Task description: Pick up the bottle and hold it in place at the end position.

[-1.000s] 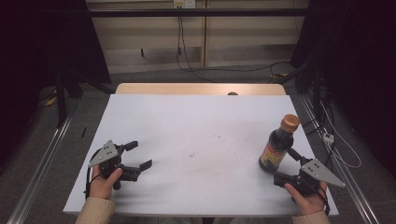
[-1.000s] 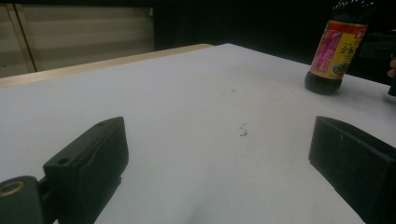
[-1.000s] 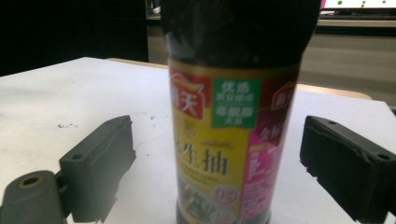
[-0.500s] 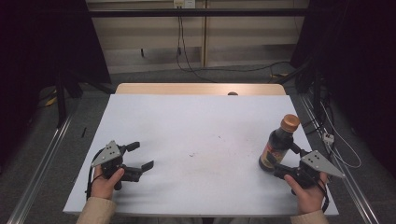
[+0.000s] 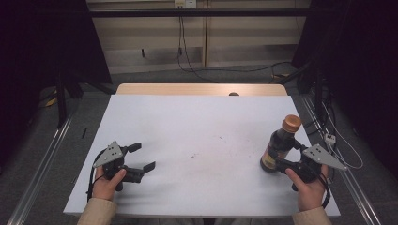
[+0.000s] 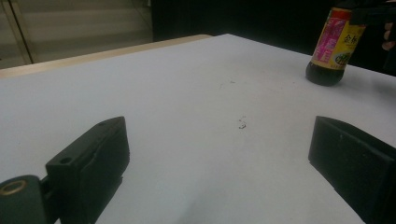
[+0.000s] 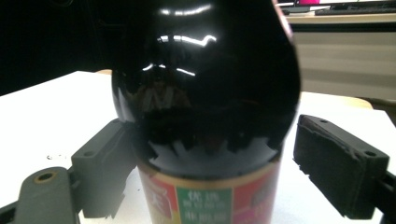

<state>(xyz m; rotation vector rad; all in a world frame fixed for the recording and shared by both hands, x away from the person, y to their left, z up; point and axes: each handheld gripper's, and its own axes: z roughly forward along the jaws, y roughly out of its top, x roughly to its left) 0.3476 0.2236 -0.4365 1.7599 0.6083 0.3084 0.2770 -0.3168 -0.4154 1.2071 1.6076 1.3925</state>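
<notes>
One dark bottle [image 5: 278,147], orange cap. Two hand-held grippers: left gripper [image 5: 141,158], right gripper [image 5: 281,157]. One white worktop [image 5: 197,122].

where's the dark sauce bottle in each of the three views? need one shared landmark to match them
High view: the sauce bottle stands at the right of the table, between the right gripper's jaws.
Left gripper view: top right corner, standing on the white table top.
Right gripper view: centre, close up, between the two jaws.
Shared landmark: the table's wooden far edge.
</notes>
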